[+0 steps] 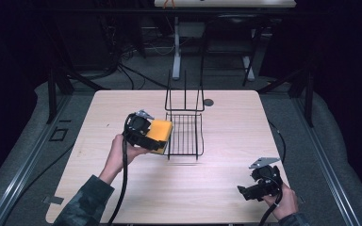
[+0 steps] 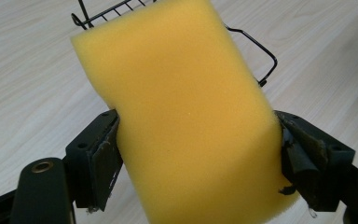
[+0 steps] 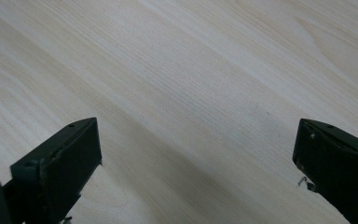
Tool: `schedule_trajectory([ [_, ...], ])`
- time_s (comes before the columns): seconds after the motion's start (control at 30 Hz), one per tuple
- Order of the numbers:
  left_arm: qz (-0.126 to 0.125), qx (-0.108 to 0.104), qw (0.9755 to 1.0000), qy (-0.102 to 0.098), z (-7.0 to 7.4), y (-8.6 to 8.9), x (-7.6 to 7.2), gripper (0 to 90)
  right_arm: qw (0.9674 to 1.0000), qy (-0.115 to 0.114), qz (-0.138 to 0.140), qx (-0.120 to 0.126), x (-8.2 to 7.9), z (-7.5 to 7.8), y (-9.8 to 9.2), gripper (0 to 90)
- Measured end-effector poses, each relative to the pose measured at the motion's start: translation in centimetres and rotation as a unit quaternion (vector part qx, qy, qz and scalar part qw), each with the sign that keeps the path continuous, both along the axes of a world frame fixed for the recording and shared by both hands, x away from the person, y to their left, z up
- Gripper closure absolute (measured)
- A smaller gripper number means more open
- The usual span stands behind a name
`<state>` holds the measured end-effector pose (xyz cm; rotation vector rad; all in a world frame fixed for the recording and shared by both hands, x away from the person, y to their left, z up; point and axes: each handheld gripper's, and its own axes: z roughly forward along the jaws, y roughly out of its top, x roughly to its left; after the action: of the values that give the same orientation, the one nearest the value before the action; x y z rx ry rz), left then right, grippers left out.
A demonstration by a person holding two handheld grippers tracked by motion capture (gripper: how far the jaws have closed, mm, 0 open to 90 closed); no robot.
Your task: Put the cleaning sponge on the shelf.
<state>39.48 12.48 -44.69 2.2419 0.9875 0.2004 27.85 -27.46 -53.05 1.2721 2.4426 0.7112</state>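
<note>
A yellow sponge (image 1: 160, 131) is squeezed between the jaws of my left gripper (image 1: 153, 137), held just left of a black wire rack (image 1: 185, 134) at the table's middle. In the left gripper view the sponge (image 2: 182, 107) bulges between the two black pads (image 2: 103, 156), with my left gripper (image 2: 198, 151) shut on it, and the rack's wire edge (image 2: 261, 53) lies behind it. My right gripper (image 1: 250, 192) rests low near the table's front right corner. In the right gripper view my right gripper (image 3: 196, 154) stands open, with nothing but bare wood between its jaws.
The light wooden table (image 1: 226, 117) has a small dark round hole (image 1: 209, 102) behind the rack. The rack has an upright wire back (image 1: 185, 92). Beyond the table stand desk legs and cables on a dark floor.
</note>
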Motion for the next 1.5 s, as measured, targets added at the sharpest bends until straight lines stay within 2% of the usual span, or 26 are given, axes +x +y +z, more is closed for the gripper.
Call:
schedule_trajectory([
  [0.07, 0.001, -0.008, 1.0, 0.003, -0.3, -0.2, 0.3, 20.7, 1.0, 0.001, 0.0, 0.0, 0.0, 0.0, 0.0, 1.0],
  [0.23, 0.003, -0.011, 0.9999, 0.005, -0.7, -0.7, 0.6, 20.7, 1.0, 0.002, 0.004, 0.0, 0.2, 0.0, 0.2, 1.1],
  [0.53, 0.01, -0.017, 0.9998, -0.002, -1.1, -1.8, 1.2, 20.8, 1.0, 0.003, 0.006, 0.0, 0.2, 0.0, 0.1, 1.3],
  [0.6, 0.008, -0.012, 0.9999, -0.003, -1.1, -1.9, 1.3, 20.8, 1.0, 0.006, 0.005, 0.0, 0.2, -0.1, 0.2, 1.5],
  [0.73, 0.009, -0.018, 0.9998, 0.0, -1.6, -2.4, 1.7, 20.8, 1.0, 0.006, 0.007, -0.001, 0.2, -0.1, 0.2, 1.7],
  [1.03, 0.011, -0.016, 0.9998, -0.008, -2.4, -3.3, 1.7, 20.9, 0.9999, 0.008, 0.008, 0.0, 0.2, -0.1, 0.2, 2.4],
  [1.2, 0.012, -0.024, 0.9996, -0.008, -3.3, -4.3, 1.6, 20.9, 0.9999, 0.007, 0.013, -0.004, 0.2, -0.1, 0.2, 2.9],
  [1.5, 0.007, -0.02, 0.9997, -0.013, -4.1, -5.4, 2.0, 20.9, 0.9999, 0.006, 0.01, -0.001, 0.2, -0.1, 0.2, 2.8],
])
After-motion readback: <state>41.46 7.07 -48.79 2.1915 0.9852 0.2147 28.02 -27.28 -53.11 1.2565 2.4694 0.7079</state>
